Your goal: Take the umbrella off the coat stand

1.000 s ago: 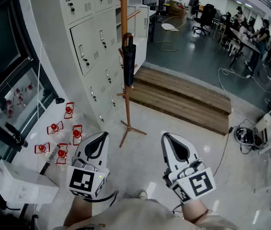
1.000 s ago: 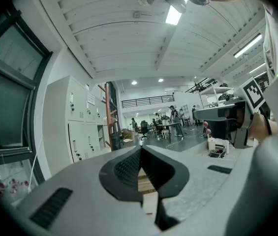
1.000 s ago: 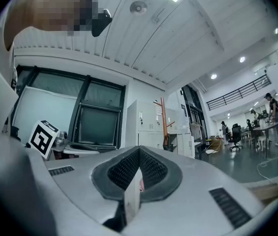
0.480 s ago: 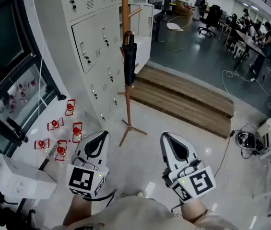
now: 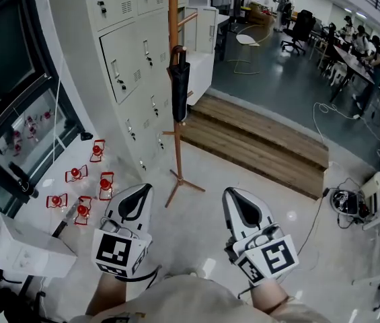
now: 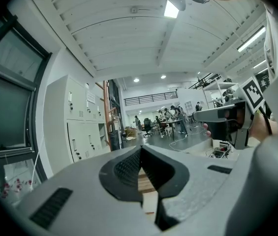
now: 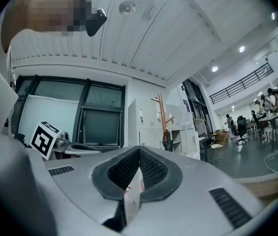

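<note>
At 12 o'clock from the left hand-held gripper (image 5: 141, 191), well apart from it, the umbrella (image 5: 179, 83) hangs furled on the coat stand (image 5: 173, 19), its curved handle hooked on a peg on the pole's 3 o'clock side and its tip pointing at the floor. Over the past second little has altered: the head view has drifted slightly, the right hand-held gripper (image 5: 234, 195) has slid a touch toward 9 o'clock, and the stand's foot sits almost where it did. I judge this to be the approach, with the umbrella untouched and the reach not yet begun.

Both hand-held grippers are held low in front of the body, side by side and pointing roughly level toward the stand, marker cubes nearest the person. Each has its jaws together with nothing between the pads. They must spread before either can take the handle. Lockers (image 5: 132, 52) stand just behind the pole at 10 o'clock, so the lift probably wants to come off toward the open floor.
</note>
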`<act>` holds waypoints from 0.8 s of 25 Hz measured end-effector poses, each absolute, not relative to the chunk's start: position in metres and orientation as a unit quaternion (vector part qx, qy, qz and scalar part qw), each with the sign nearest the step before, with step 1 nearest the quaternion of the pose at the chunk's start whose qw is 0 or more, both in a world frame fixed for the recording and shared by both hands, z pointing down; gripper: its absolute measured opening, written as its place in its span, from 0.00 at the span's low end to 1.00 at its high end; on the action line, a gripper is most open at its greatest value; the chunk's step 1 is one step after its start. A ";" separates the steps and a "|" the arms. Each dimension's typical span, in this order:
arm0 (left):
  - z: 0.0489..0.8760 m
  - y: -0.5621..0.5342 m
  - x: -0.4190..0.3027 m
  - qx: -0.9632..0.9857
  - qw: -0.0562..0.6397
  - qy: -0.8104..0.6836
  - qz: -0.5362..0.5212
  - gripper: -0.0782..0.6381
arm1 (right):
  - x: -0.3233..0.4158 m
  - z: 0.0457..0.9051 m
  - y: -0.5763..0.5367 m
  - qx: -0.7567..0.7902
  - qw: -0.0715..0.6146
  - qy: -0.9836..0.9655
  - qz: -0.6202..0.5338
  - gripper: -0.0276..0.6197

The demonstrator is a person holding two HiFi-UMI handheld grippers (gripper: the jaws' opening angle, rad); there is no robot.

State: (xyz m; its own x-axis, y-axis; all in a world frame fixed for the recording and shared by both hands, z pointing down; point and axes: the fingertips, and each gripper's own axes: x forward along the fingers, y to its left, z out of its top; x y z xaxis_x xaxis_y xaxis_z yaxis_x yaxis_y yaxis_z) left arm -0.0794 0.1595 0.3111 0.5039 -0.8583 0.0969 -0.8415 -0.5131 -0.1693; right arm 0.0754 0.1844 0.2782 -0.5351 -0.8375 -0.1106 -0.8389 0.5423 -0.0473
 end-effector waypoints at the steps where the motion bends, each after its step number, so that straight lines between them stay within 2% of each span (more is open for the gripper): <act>1: 0.312 0.159 -0.077 -0.865 0.051 0.491 -0.085 0.12 | 0.078 0.279 0.184 -0.477 0.060 0.877 0.005 0.05; 20: 0.320 0.162 -0.051 -0.857 0.059 0.500 -0.107 0.12 | 0.096 0.290 0.177 -0.446 0.073 0.892 -0.009 0.05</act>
